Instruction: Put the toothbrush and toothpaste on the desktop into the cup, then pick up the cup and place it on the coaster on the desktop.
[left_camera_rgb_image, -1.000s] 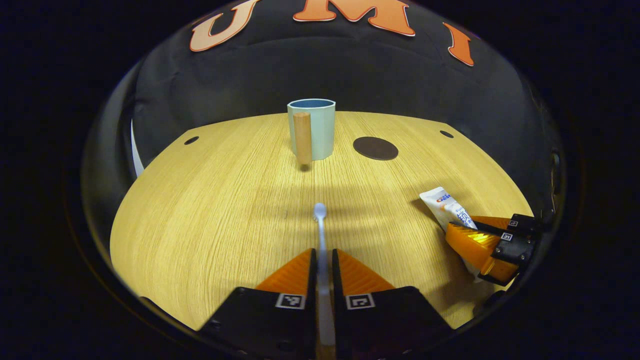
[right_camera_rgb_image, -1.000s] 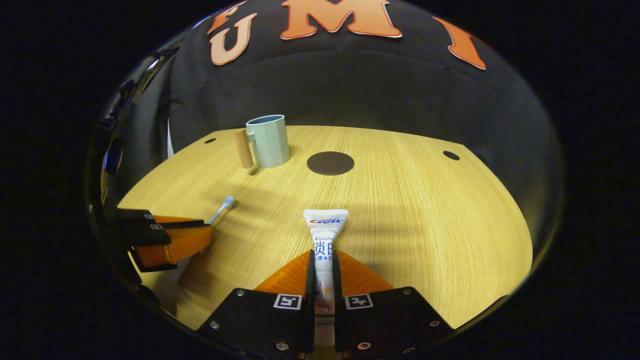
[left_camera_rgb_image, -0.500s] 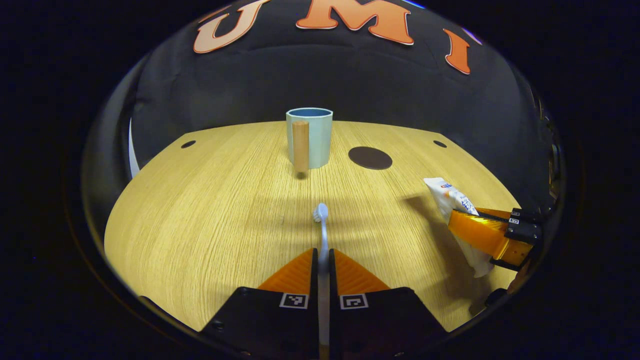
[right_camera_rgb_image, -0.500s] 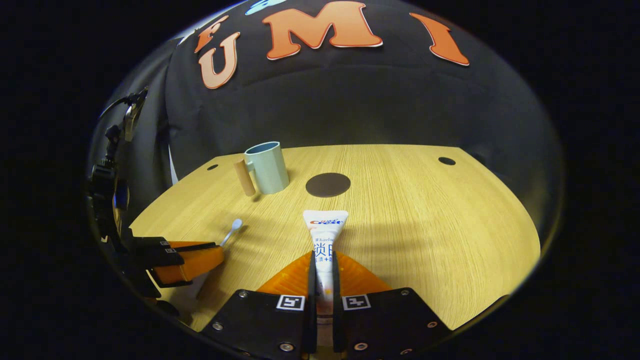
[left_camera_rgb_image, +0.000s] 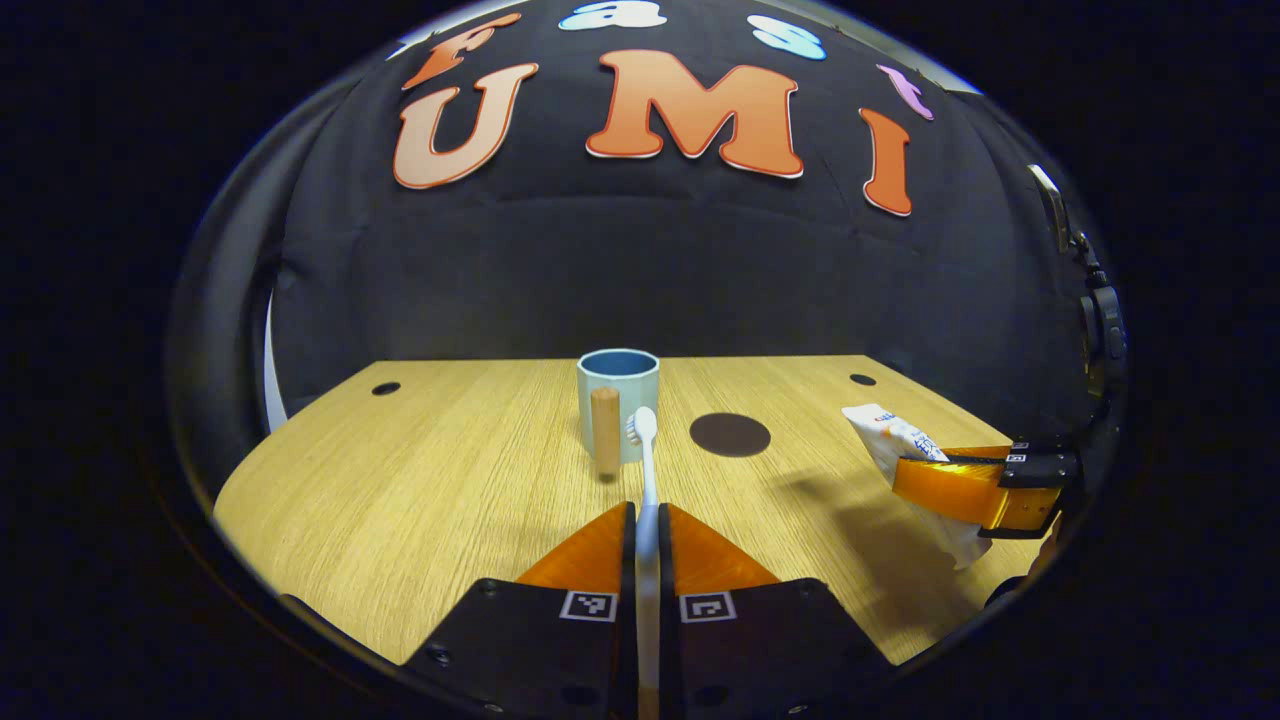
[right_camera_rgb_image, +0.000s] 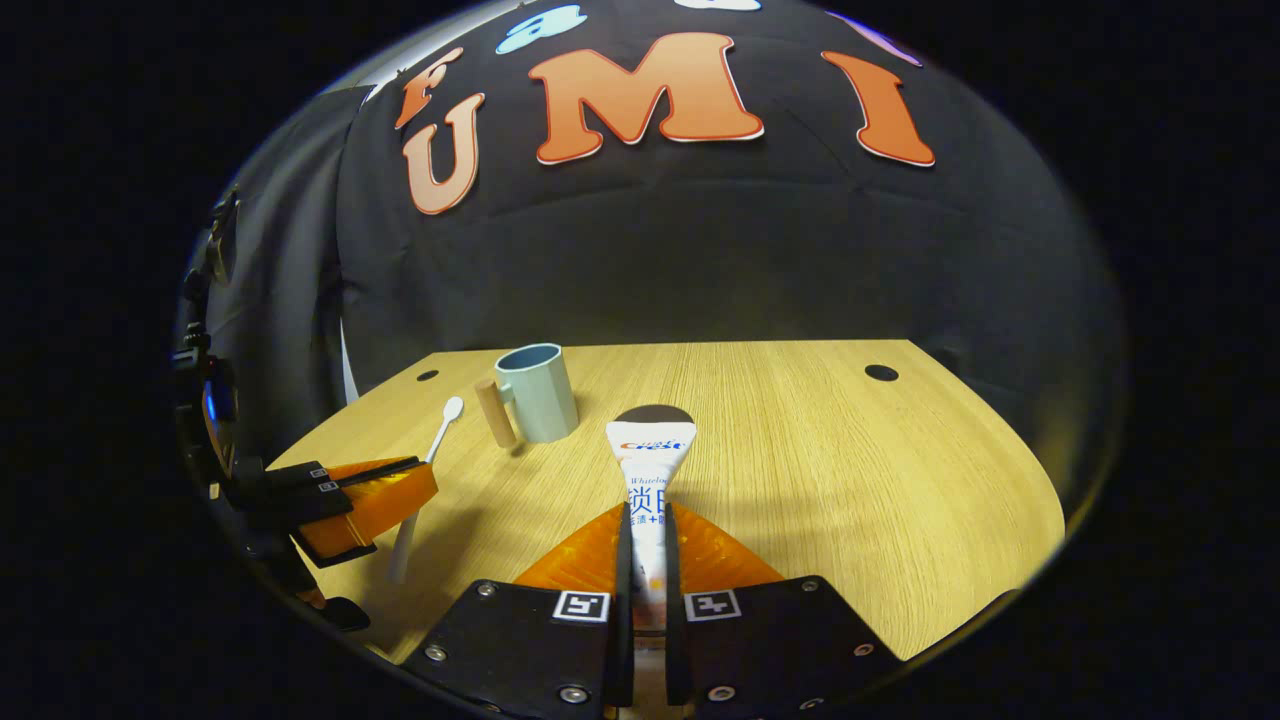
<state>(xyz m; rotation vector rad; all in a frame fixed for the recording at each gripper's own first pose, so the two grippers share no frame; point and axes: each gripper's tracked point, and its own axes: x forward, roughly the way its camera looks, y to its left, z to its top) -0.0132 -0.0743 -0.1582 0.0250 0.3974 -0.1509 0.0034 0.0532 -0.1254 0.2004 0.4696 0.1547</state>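
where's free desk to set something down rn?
Bare desktop stretches from the coaster to the far-right hole, and left of the cup toward the other hole. Crowded: the middle, where the left gripper holds the toothbrush and the right gripper the toothpaste.

The desktop (left_camera_rgb_image: 420, 480) is lit warmly and evenly from above, while the booth wall behind is left dim. Soft shadows are cast on the wood: a dark patch is seen beside the toothpaste (left_camera_rgb_image: 905, 450) in the left gripper view, and a short one at the foot of the cup (right_camera_rgb_image: 535, 392) in the right gripper view. Strong fisheye bending is noticed at the edges, where the desktop's rim is curved. Focus is kept sharp at centre; no glare is seen.
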